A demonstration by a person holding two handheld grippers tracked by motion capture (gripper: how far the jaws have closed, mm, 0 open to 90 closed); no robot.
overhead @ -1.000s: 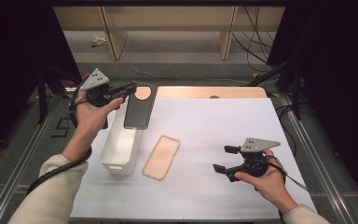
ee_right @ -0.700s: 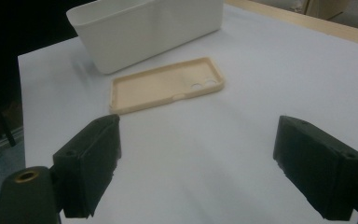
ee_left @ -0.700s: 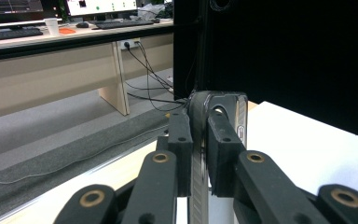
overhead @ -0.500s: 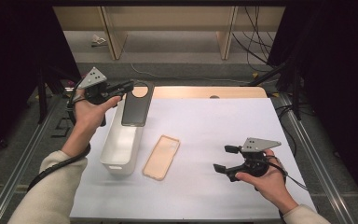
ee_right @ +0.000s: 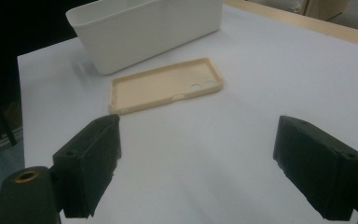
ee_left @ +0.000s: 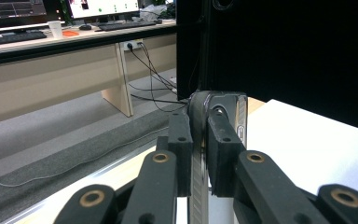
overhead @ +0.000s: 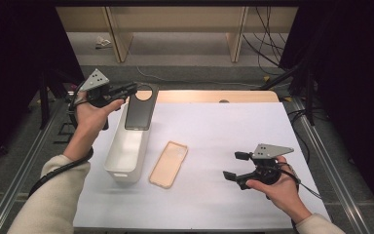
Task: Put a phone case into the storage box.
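Two grippers work over the white table (overhead: pixel 214 131). Farthest left, the left gripper (overhead: pixel 129 90) is clamped on the top edge of a dark phone (overhead: pixel 140 109), which hangs from its jaws above the far end of the white bin (overhead: pixel 126 151). In the left gripper view the pads (ee_left: pixel 221 156) pinch the phone (ee_left: pixel 223 105) edge-on, so its face is hard to read and its lower part is cut off behind the jaws. From above, the phone covers the far end of the bin, so what lies under it cannot be told; the rest of the bin's inside shows nothing in it.

Just right of the bin, between the two grippers, lies a tan phone case (overhead: pixel 168 164), hollow side up and flat on the table. In the right gripper view the case (ee_right: pixel 165 86) sits ahead of the jaws with the bin (ee_right: pixel 149 28) behind it, the bin's top cut off by the frame edge.

Farthest right, the right gripper (overhead: pixel 233 165) stands wide open with nothing between its pads (ee_right: pixel 91 163), held low over bare table well apart from the case.
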